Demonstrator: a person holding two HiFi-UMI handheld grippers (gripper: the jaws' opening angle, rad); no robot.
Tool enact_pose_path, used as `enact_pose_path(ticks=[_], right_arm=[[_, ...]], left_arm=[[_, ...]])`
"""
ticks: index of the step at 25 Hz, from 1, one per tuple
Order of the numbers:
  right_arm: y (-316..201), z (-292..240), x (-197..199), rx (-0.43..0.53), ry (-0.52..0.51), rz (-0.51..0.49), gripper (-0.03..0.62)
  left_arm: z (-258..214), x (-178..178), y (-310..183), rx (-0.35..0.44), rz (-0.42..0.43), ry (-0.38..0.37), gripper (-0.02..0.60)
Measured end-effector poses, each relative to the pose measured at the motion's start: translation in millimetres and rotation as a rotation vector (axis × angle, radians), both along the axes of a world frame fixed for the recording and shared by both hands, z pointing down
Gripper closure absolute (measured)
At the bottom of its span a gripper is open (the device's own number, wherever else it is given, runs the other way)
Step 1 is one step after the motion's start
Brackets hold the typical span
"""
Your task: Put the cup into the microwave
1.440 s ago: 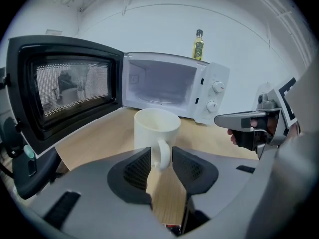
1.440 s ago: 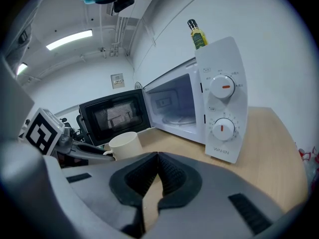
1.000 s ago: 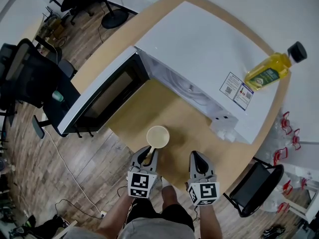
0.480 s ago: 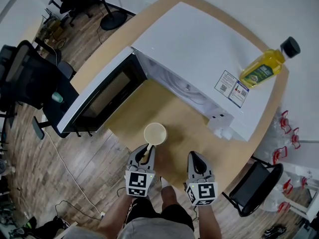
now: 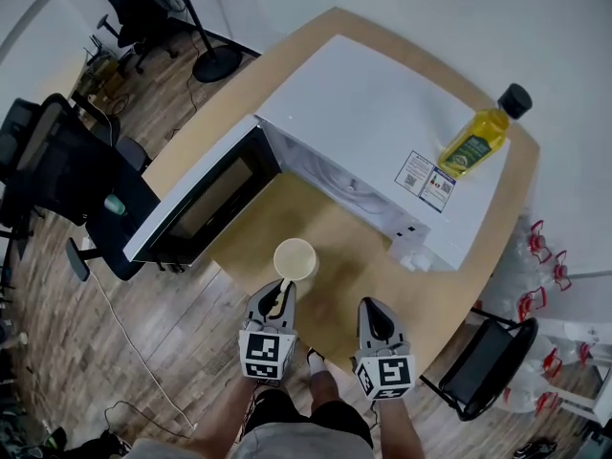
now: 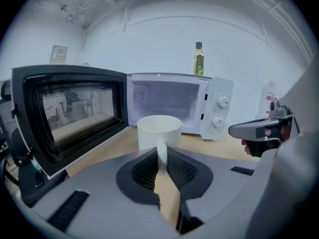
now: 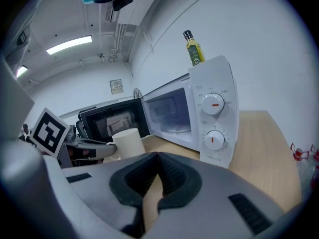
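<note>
A cream cup (image 5: 295, 258) hangs just above the wooden table (image 5: 330, 232), in front of the white microwave (image 5: 382, 113). The microwave's door (image 5: 196, 208) stands wide open to the left. My left gripper (image 5: 282, 293) is shut on the cup's handle; in the left gripper view the handle (image 6: 161, 151) sits pinched between the ribbed pads, with the cup (image 6: 158, 131) upright beyond them. My right gripper (image 5: 375, 316) is to the right of the cup, apart from it, shut and holding nothing (image 7: 157, 156). The right gripper view shows the cup (image 7: 127, 141) at the left.
A yellow oil bottle (image 5: 473, 142) lies on top of the microwave near its right end. The microwave's cavity (image 6: 167, 101) is lit, with a turntable inside. Office chairs (image 5: 57, 170) stand on the wood floor to the left, and a black chair (image 5: 483, 371) at the right.
The left jaws have closed on the cup's handle, and the cup has come up a little with them. The right gripper has risen slightly too.
</note>
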State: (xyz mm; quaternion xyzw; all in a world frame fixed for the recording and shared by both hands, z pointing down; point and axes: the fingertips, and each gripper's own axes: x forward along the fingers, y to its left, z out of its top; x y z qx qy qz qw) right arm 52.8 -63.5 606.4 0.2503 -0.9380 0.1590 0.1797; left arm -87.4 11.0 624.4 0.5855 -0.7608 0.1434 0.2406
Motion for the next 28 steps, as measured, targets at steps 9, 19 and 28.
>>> enact_pose_path(ticks=[9, 19, 28], right_arm=[[3.5, -42.4, -0.4, 0.051, -0.047, 0.011, 0.576], [3.4, -91.4, 0.1, 0.13, -0.109, 0.025, 0.577], [-2.7, -121.4, -8.5, 0.195, -0.138, 0.033, 0.576]], left_arm=[[-57.3, 4.2, -5.6, 0.064, 0.028, -0.051, 0.525], [-112.7, 14.2, -2.1, 0.115, 0.052, -0.114, 0.525], [-140.6, 12.7, -3.1, 0.143, 0.079, -0.143, 0.525]])
